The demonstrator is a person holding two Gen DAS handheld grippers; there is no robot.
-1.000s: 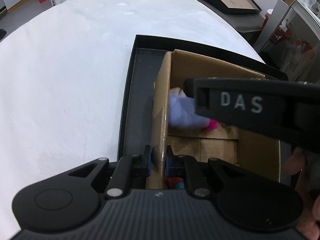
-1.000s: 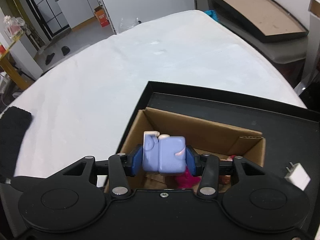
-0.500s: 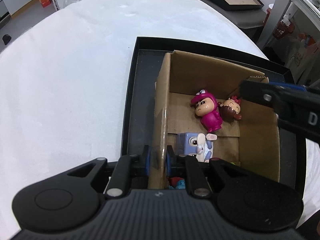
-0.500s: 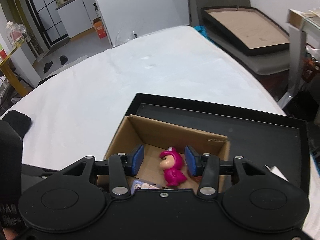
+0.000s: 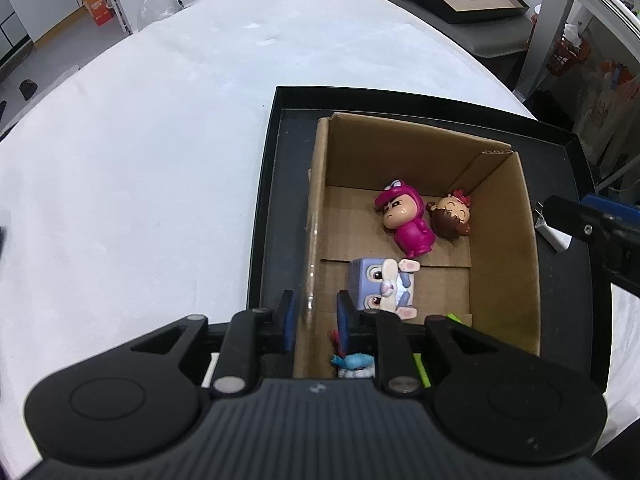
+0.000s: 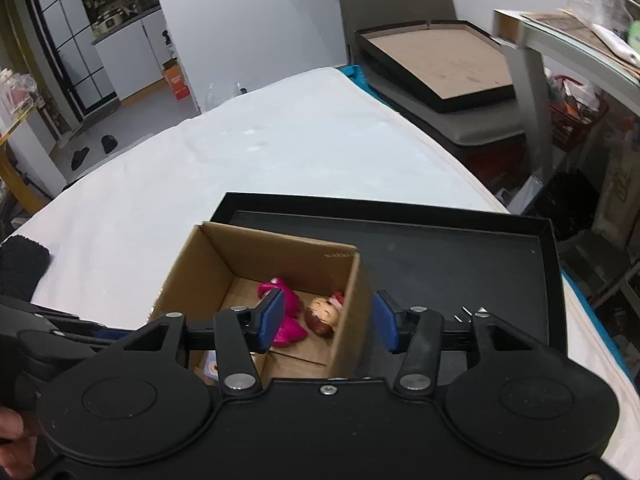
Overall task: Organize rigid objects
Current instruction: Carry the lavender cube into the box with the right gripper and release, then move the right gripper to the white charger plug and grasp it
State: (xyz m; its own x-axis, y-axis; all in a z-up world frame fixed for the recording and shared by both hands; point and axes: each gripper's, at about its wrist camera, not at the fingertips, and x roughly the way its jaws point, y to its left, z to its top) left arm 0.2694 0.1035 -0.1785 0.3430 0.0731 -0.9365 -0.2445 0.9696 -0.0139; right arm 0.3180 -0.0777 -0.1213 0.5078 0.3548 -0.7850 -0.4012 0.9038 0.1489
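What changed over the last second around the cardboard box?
The right hand-held gripper let go of the lilac cube-shaped toy figure, now lying in the brown cardboard box, and withdrew. The left hand-held gripper is opening off the box wall. Other figures stayed.

indoor workspace, looks like a lab or studio room rather than a home. big table [image 6: 280,160] under a white padded cover fills the middle. black framed boards [image 6: 436,64] are stacked on a grey stand to the right. white cabinets [image 6: 132,60] and a black-grid glass door [image 6: 68,52] stand at the back, grey floor, an orange carton [image 6: 176,80] by the wall. cluttered shelving with a red basket [image 6: 576,120] on the right edge. shoes [image 6: 108,143] lie on the floor.
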